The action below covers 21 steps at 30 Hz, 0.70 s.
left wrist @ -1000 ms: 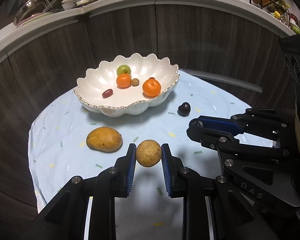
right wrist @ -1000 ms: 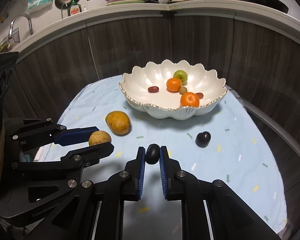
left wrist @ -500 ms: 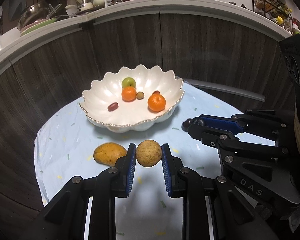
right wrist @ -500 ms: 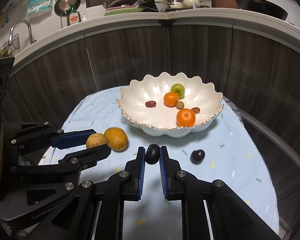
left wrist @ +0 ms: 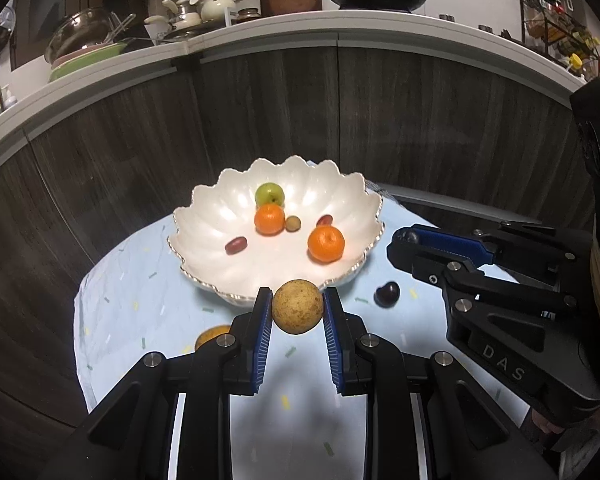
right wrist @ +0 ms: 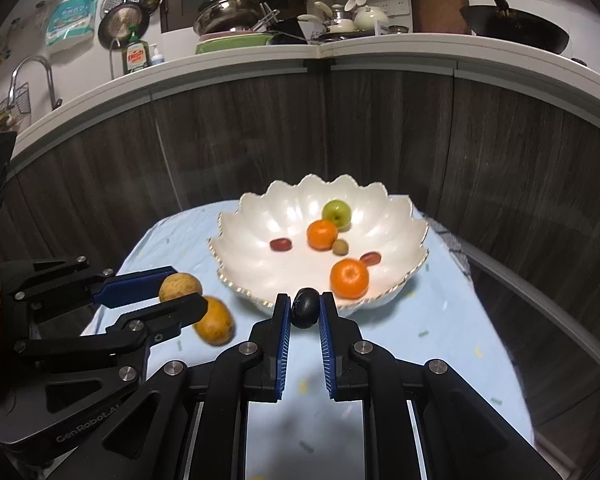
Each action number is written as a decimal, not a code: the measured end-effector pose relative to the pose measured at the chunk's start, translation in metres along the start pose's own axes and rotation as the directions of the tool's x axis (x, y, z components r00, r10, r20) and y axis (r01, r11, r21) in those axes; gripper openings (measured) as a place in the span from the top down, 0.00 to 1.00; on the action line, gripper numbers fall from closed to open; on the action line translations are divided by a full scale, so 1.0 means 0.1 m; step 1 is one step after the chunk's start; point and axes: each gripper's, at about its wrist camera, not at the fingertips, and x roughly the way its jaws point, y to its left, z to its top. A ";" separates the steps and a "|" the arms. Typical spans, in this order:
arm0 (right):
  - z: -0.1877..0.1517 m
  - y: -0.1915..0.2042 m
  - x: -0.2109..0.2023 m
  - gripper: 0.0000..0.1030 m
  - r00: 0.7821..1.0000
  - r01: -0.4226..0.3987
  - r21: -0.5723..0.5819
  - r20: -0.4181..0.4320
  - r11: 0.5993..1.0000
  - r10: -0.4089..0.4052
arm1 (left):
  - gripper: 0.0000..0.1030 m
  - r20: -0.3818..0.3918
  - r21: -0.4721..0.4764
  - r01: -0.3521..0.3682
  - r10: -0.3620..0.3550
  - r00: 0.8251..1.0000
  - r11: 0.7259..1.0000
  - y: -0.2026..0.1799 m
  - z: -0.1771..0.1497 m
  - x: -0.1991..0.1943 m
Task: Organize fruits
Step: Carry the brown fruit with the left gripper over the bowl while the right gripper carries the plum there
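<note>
Round table [left wrist: 148, 304] under pale blue confetti-print cloth, close against curved dark wood-grain counter front [left wrist: 260, 120]. Kitchen clutter along white counter top: wok [right wrist: 516, 28], teapot [left wrist: 216, 6], stacked dishes [right wrist: 232, 40], dish-soap bottle [right wrist: 136, 56], faucet [right wrist: 36, 76].

White scalloped bowl [left wrist: 204, 224], gilt rim, at far side of table. Inside: green apple [left wrist: 269, 194], two oranges [left wrist: 270, 219] [left wrist: 326, 244], small tan round fruit [left wrist: 293, 223], two dark red oblong fruits [left wrist: 236, 245] [left wrist: 325, 221]. Loose on cloth: yellow mango [right wrist: 215, 320], just left of bowl, partly hidden behind left gripper fingers in both views; dark plum [left wrist: 387, 294] near bowl's right front rim.

Left gripper [left wrist: 297, 312] clamped on round tan-brown speckled fruit [left wrist: 297, 312], held between blue ribbed pads, raised off cloth, directly before bowl's near rim. Right gripper [right wrist: 305, 308] clamped on small dark, near-black oval fruit [right wrist: 305, 308], likewise raised, at bowl's front rim.

Both grippers side by side, fingers level and pointed toward bowl, left one to left of bowl front, right one nearer centre. Nothing between either held fruit and bowl but the rim itself.
</note>
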 end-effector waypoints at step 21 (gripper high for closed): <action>0.41 -0.31 0.27 0.85 0.998 0.046 -0.006 0.038 0.999 -0.045 | 0.75 -0.002 -0.116 -0.089 0.089 0.996 0.989 0.15 0.32 0.27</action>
